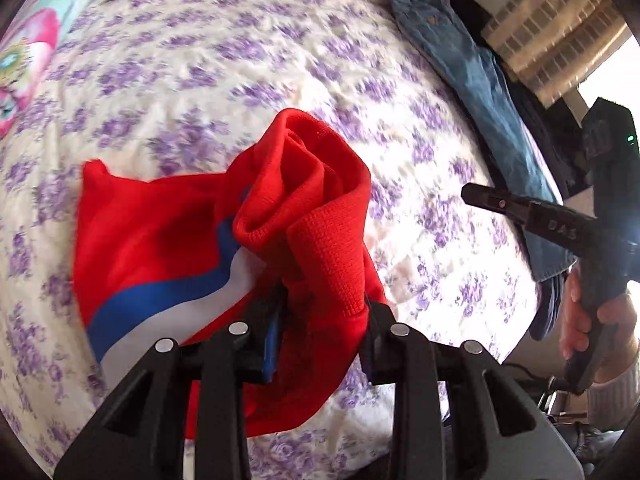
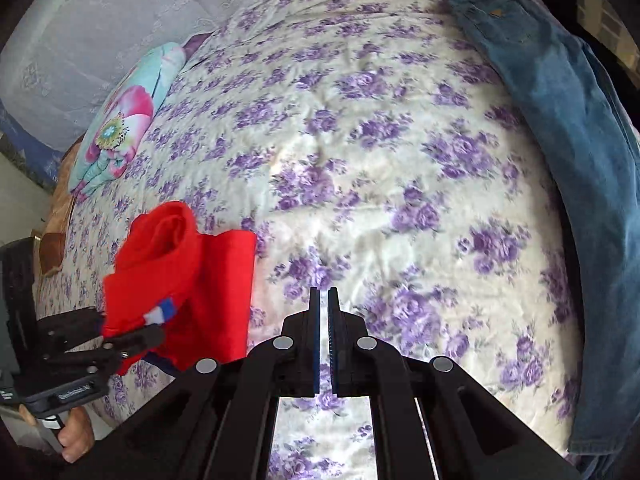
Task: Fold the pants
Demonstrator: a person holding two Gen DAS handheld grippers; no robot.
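Note:
Red pants (image 1: 168, 240) with a blue and white stripe hang bunched from my left gripper (image 1: 320, 304), which is shut on their ribbed red fabric and holds them above the bed. They also show in the right wrist view (image 2: 188, 276), at the lower left, held by the left gripper (image 2: 120, 344). My right gripper (image 2: 323, 296) is shut and empty, its jaws nearly touching, over the floral bedspread. It also shows in the left wrist view (image 1: 480, 196) at the right, away from the pants.
A bed with a white and purple floral bedspread (image 2: 380, 160) fills both views. Blue jeans (image 2: 568, 128) lie along its right edge; they also show in the left wrist view (image 1: 480, 80). A flowered pillow (image 2: 124, 120) lies at the far left.

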